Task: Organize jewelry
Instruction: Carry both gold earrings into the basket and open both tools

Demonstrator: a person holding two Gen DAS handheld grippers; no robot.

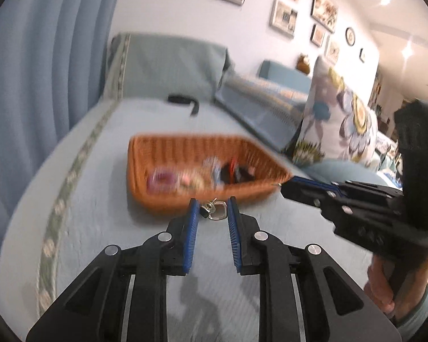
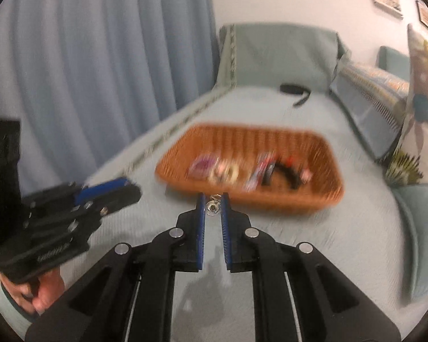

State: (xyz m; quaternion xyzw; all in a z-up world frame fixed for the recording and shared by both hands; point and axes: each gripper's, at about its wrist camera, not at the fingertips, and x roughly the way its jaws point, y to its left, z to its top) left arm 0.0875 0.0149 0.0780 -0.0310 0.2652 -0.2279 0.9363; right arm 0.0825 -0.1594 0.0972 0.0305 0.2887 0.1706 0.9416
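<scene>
An orange wicker basket (image 1: pixel 259 192) stands on the pale blue bed cover; it also shows in the right wrist view (image 2: pixel 325 199). Inside lie a pink piece (image 1: pixel 162 179), a pale ring-shaped piece (image 2: pixel 224 172) and black and red pieces (image 2: pixel 288 171), all blurred. My left gripper (image 1: pixel 213 209) is shut on a small silver jewelry piece (image 1: pixel 217 212) with a dark stone, just before the basket's near wall. My right gripper (image 2: pixel 213 206) is shut on a small silver ring-like piece (image 2: pixel 213 207), also just short of the basket's near wall.
A black strap-like object (image 1: pixel 185 101) lies on the bed behind the basket. A floral cushion (image 1: pixel 336 122) leans at the right. Blue curtains (image 2: pixel 85 71) hang at the left. A green headboard cushion (image 1: pixel 171 65) stands at the back.
</scene>
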